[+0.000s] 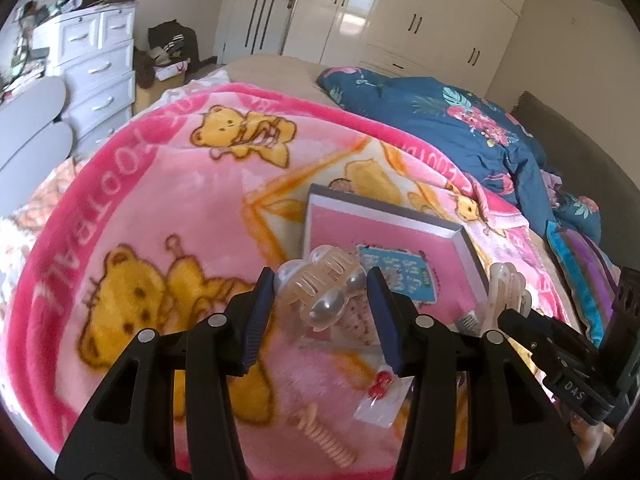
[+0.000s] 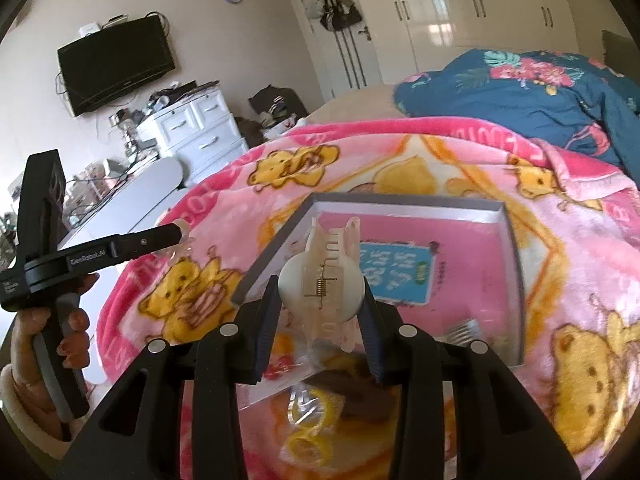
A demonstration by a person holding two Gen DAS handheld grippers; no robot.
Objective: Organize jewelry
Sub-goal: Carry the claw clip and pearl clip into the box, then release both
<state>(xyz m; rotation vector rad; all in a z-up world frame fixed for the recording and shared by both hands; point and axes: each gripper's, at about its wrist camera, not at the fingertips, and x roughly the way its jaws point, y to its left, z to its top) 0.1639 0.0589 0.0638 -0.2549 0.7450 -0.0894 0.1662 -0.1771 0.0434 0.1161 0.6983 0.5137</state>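
Note:
My left gripper (image 1: 320, 280) is shut on a translucent beige claw clip with pearl beads (image 1: 326, 294), held above the pink teddy-bear blanket (image 1: 180, 208) just short of the box. My right gripper (image 2: 320, 286) is shut on a cream claw clip with round white sides and a metal spring (image 2: 322, 276), over the near edge of the box. The box (image 2: 400, 202) is a shallow grey-rimmed tray with a pink floor and a blue card; in the left wrist view the box (image 1: 380, 216) lies straight ahead. The right gripper (image 1: 520, 320) and its cream clip (image 1: 508, 288) show at the right.
A clear packet with red beads (image 1: 378, 396) and a beige comb clip (image 1: 324, 434) lie on the blanket below my left gripper. A packet with something yellow (image 2: 312, 420) lies under the right one. A small metal comb (image 2: 464, 330) sits in the box. A blue floral duvet (image 1: 460, 128) is heaped behind.

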